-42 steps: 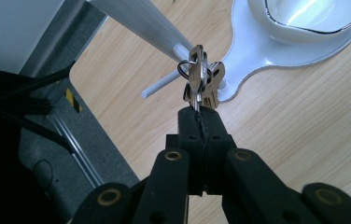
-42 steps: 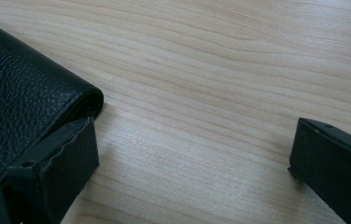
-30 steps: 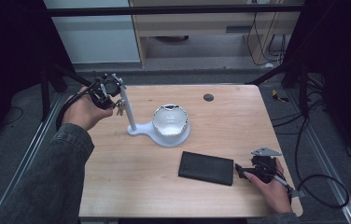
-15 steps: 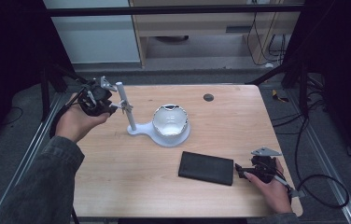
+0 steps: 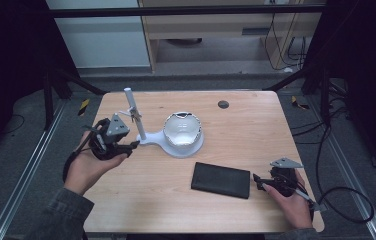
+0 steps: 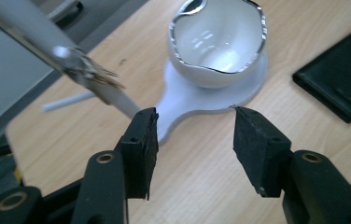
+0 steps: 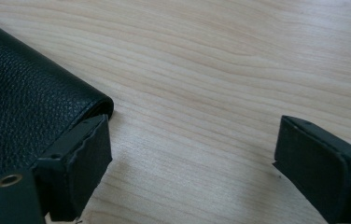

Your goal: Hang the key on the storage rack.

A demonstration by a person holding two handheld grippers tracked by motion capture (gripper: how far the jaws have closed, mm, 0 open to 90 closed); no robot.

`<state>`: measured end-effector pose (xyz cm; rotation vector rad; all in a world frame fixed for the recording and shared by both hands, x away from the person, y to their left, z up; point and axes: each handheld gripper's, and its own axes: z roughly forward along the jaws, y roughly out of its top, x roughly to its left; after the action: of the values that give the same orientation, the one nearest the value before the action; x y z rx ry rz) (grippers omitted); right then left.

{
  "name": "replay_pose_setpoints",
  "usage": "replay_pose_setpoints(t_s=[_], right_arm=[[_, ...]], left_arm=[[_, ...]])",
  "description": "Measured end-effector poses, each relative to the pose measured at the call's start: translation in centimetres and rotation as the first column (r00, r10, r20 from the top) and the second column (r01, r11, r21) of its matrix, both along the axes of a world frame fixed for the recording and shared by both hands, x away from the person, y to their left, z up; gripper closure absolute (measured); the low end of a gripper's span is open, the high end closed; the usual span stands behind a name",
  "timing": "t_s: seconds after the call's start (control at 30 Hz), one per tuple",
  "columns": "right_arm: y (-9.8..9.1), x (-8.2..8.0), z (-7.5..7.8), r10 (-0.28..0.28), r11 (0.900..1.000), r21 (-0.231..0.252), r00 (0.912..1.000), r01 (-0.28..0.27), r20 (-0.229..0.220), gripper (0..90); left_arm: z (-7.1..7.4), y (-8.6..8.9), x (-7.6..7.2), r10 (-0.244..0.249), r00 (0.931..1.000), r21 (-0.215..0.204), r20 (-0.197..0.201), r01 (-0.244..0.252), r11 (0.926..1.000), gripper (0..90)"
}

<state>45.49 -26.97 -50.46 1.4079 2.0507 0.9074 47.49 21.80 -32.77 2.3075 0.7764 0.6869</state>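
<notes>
A white stand has an upright post [image 5: 132, 107] with a small metal clip [image 5: 135, 116] and a flat base [image 5: 148, 140] carrying a white bowl [image 5: 182, 131]. My left gripper [image 5: 132, 146] sits low just left of the base. Its jaws have just been opening and stand apart with nothing between them. In the left gripper view the gripper [image 6: 192, 121] points at the base [image 6: 183, 93], bowl [image 6: 220, 42] and clip [image 6: 87, 70]. A black leather wallet [image 5: 221, 180] lies near the front. My right gripper [image 5: 257, 179] rests at its right end. Its jaws [image 7: 192, 135] have just been closing slightly over bare wood beside the wallet [image 7: 19, 84].
A small dark round disc [image 5: 223, 104] lies near the wooden table's [image 5: 256, 130] far edge. Dark frame rails run along both sides of the table. A cable [image 5: 346, 205] trails off the right gripper past the table's right edge.
My left hand came away from the top of the post, moved down and toward the near left, and its jaws went from shut to open. The right hand stayed put.
</notes>
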Motion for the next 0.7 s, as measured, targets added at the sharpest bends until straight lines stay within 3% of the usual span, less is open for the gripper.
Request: replay_pose_setpoints(t_s=[0.13, 0.3, 0.43, 0.57, 0.6, 0.7], right_arm=[[-0.1, -0.3, 0.4, -0.01, 0.9999, -0.001, 0.9998, 0.01, 0.016, 16.2], [0.1, -0.6, 0.8, -0.011, 0.9999, -0.009, 0.9991, 0.011, 0.042, 21.5], [0.2, -0.6, 0.9, -0.011, 0.9998, -0.016, 0.9988, 0.012, 0.047, 23.2], [0.1, -0.7, 1.1, -0.014, 0.9997, -0.017, 0.9977, 0.015, 0.066, 26.0], [0.1, -0.7, 1.2, -0.017, 0.9998, -0.01, 0.9977, 0.018, 0.066, 26.4], [0.0, -0.8, 1.3, -0.016, 0.9998, -0.009, 0.9972, 0.017, 0.074, 28.4]], left_arm=[[-1.3, -0.7, -0.3, -0.02, 0.9996, -0.008, -0.018, 0.02, 0.9998, 47.6], [-4.1, -2.9, -0.6, -0.083, 0.9951, -0.064, -0.054, 0.079, 0.9948, 48.0], [-5.4, -4.0, -0.6, -0.108, 0.9915, -0.085, -0.072, 0.102, 0.9912, 49.5], [-7.5, -6.0, -0.5, -0.159, 0.9798, -0.098, -0.121, 0.148, 0.9842, 56.1], [-7.5, -6.0, -0.5, -0.159, 0.9798, -0.098, -0.121, 0.148, 0.9842, 58.8], [-8.9, -7.3, -0.5, -0.196, 0.9677, -0.118, -0.159, 0.178, 0.9768, 63.7]])
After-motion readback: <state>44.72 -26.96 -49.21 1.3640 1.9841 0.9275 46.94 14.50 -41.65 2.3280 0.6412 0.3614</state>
